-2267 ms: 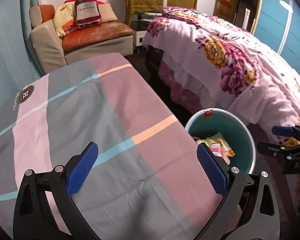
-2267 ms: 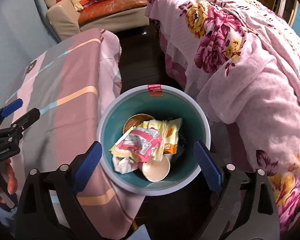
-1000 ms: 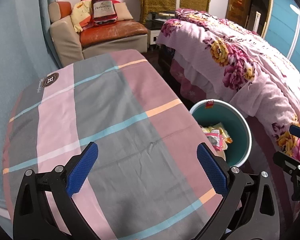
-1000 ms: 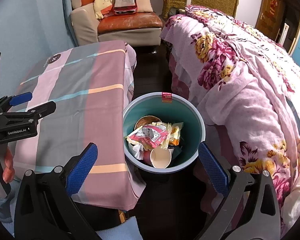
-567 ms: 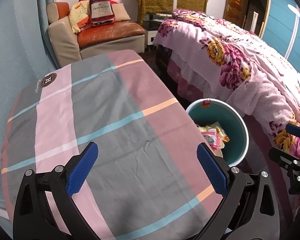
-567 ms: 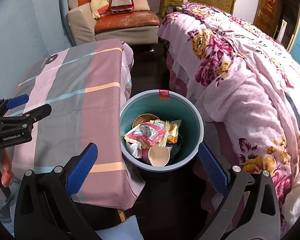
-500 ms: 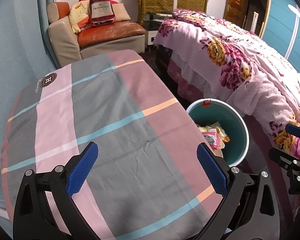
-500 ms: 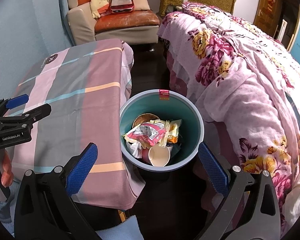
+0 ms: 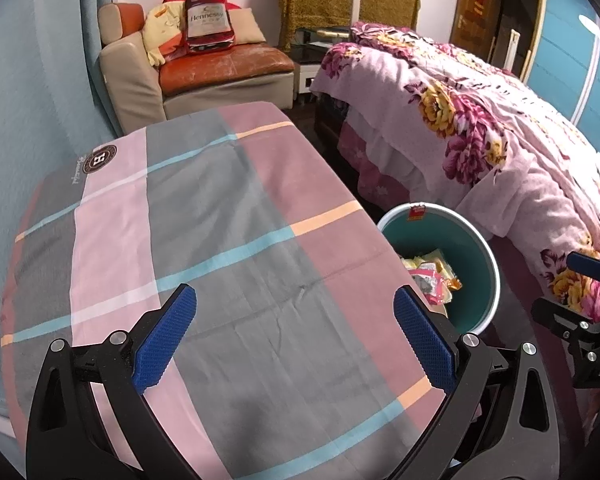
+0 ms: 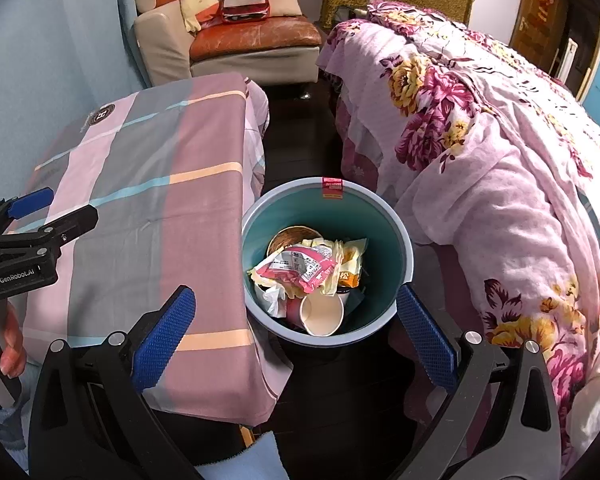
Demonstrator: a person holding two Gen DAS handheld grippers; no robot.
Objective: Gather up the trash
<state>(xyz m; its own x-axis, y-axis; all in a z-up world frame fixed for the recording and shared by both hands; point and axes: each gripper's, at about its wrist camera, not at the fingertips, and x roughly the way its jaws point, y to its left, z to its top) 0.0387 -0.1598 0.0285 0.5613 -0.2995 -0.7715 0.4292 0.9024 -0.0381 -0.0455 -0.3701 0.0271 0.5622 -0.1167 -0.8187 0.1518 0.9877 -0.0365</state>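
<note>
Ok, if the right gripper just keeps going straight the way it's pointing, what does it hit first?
Most likely the trash bin: the open right gripper points down toward the bin's near rim, with the paper cup and wrappers inside just beyond. Nothing shows in between, though depth is hard to judge.

The table [image 9: 228, 216] wears a soft cloth with small creases. The bin [image 10: 404, 248] is smooth plastic. In it lie shiny wrappers [image 10: 300, 266], a paper cup [image 10: 322, 314] and crumpled tissue [image 10: 274, 298]. The bed [image 10: 500, 168] has a fuzzy flowered blanket. The sofa [image 9: 220, 66] seat looks like worn, cracked leather. The left gripper [image 9: 295, 337] and right gripper [image 10: 295, 336] are matt black plastic with bumpy blue pads [image 9: 165, 338] and shiny metal screws [image 9: 471, 339].
</note>
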